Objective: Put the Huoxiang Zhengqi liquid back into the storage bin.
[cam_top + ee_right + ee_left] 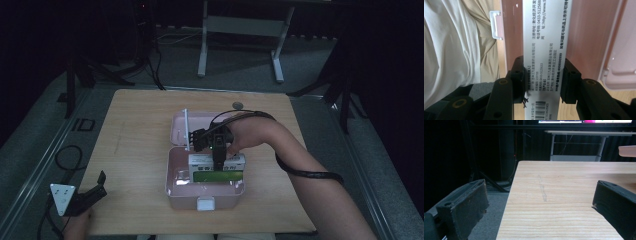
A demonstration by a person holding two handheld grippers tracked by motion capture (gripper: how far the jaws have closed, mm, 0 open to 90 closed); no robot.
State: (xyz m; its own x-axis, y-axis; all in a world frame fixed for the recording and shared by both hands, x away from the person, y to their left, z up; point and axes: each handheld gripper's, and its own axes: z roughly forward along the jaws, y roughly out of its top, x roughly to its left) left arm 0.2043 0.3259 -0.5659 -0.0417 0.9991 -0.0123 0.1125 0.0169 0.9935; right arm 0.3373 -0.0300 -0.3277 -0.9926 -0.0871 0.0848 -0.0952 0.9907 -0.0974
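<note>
Medicine box [544, 50] clamped betw jaws of right hand-held gripper [543, 82], over pink case [175, 192]

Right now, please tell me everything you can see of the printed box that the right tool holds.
The printed box is a long, flat carton, apparently cardboard, white-grey with black Chinese text, phone numbers and a barcode near one end; the high view shows a green band on another face. The right tool is shut on it, one black pad on each long side. The box sits over the open pink plastic case, lying across its tray, lid raised behind it.
</note>
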